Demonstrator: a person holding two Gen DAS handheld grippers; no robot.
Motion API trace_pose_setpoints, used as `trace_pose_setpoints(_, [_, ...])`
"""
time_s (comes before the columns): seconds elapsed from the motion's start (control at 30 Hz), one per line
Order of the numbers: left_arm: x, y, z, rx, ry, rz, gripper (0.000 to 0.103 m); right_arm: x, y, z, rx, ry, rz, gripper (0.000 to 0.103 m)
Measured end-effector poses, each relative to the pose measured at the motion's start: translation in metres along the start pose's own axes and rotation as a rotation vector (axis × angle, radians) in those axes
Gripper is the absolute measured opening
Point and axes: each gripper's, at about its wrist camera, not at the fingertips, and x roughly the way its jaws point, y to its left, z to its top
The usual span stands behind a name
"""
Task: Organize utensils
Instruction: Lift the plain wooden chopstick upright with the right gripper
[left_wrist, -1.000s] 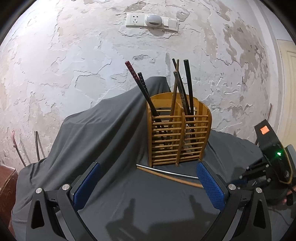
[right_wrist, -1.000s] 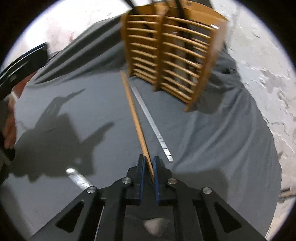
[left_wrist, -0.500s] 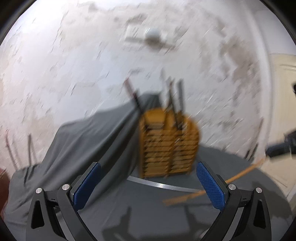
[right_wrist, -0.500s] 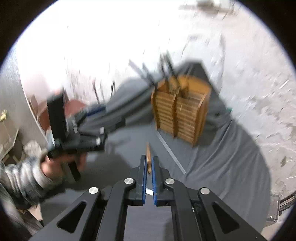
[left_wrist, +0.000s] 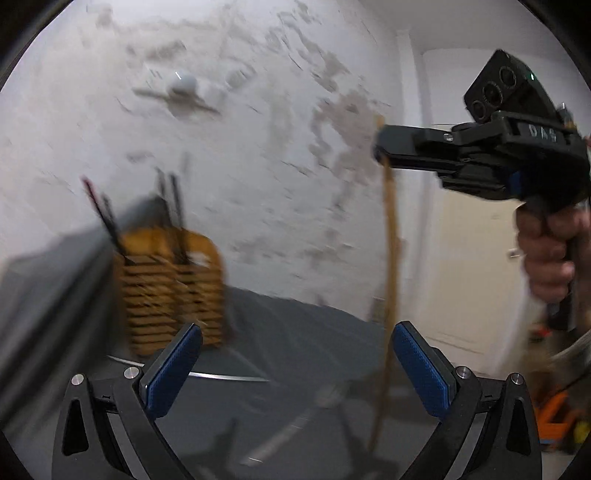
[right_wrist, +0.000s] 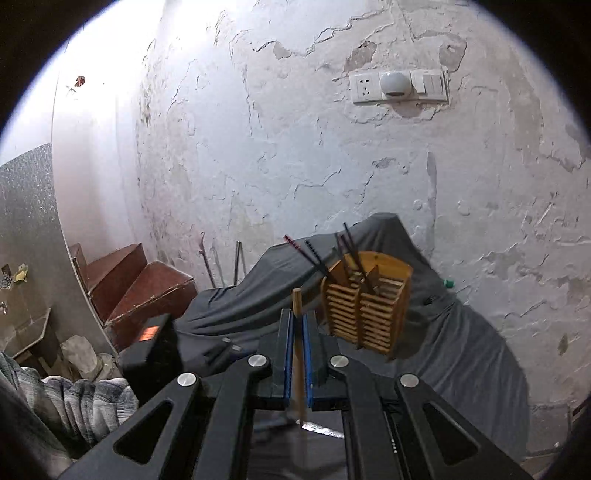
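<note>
My right gripper (right_wrist: 297, 318) is shut on a wooden chopstick (right_wrist: 296, 300) that hangs nearly upright from its pads. In the left wrist view that right gripper (left_wrist: 380, 149) is up at the right, a hand around its handle, and the wooden chopstick (left_wrist: 388, 266) dangles down toward the grey cloth. My left gripper (left_wrist: 295, 363) stands open low over the cloth with nothing between its blue pads. The slatted bamboo holder (left_wrist: 173, 288) (right_wrist: 365, 301) stands on the cloth with several dark chopsticks (right_wrist: 314, 254) in it. A metal chopstick (left_wrist: 221, 376) lies flat in front of the holder.
A grey cloth (right_wrist: 461, 354) covers the table and a raised hump behind the holder. A cracked plaster wall with a socket plate (right_wrist: 399, 86) stands behind. Brown wooden boxes (right_wrist: 147, 291) sit at the left, and a striped sleeve (right_wrist: 74, 402) is low at the left.
The right gripper rose off the cloth, taking the wooden chopstick from lying flat to hanging upright. The left gripper swung right, so the holder slid to the left of its view.
</note>
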Motion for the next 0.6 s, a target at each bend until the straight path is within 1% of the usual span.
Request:
trace_pose_setpoints(0.03, [0.002, 0.001, 0.0, -0.022, 0.024, -0.037, 0.103, 0.003, 0.001, -0.002, 0.014, 0.002, 0.02, 0.006])
trace_pose_setpoints(0.07, [0.006, 0.002, 0.0, -0.05, 0.061, -0.089, 0.096, 0.0, 0.004, -0.002, 0.019, 0.002, 0.028, 0.006])
trace_pose_setpoints(0.1, [0.009, 0.0, -0.001, -0.051, 0.083, -0.099, 0.018, 0.003, 0.008, -0.004, 0.013, 0.006, 0.029, 0.006])
trace_pose_setpoints(0.13, [0.013, -0.006, -0.001, -0.018, 0.109, -0.04, 0.013, 0.004, 0.012, -0.005, -0.001, 0.008, 0.02, 0.004])
trace_pose_setpoints(0.17, [0.013, -0.009, -0.003, -0.008, 0.114, -0.056, 0.008, 0.004, 0.015, -0.007, -0.007, 0.009, 0.019, 0.004])
trace_pose_setpoints(0.2, [0.014, -0.012, -0.004, 0.003, 0.131, -0.095, 0.006, 0.005, 0.017, -0.007, -0.008, 0.014, 0.026, 0.004])
trace_pose_setpoints(0.27, [0.015, -0.024, -0.006, 0.052, 0.132, -0.095, 0.005, 0.007, 0.018, -0.009, -0.006, 0.018, 0.032, 0.004])
trace_pose_setpoints(0.3, [0.015, -0.027, -0.007, 0.056, 0.139, -0.101, 0.005, 0.007, 0.017, -0.009, -0.003, 0.018, 0.029, 0.004])
trace_pose_setpoints(0.43, [0.019, -0.029, -0.008, 0.05, 0.145, -0.073, 0.005, 0.005, 0.01, -0.016, 0.04, 0.015, 0.014, 0.005])
trace_pose_setpoints(0.47, [0.02, -0.026, -0.008, 0.037, 0.149, -0.081, 0.005, 0.005, 0.009, -0.019, 0.051, 0.019, 0.003, 0.005])
trace_pose_setpoints(0.57, [0.015, -0.018, -0.006, -0.012, 0.142, -0.098, 0.005, 0.011, 0.003, -0.031, 0.083, 0.05, -0.036, 0.01])
trace_pose_setpoints(0.6, [0.014, -0.016, -0.005, -0.02, 0.139, -0.103, 0.005, 0.014, 0.003, -0.035, 0.092, 0.059, -0.037, 0.018])
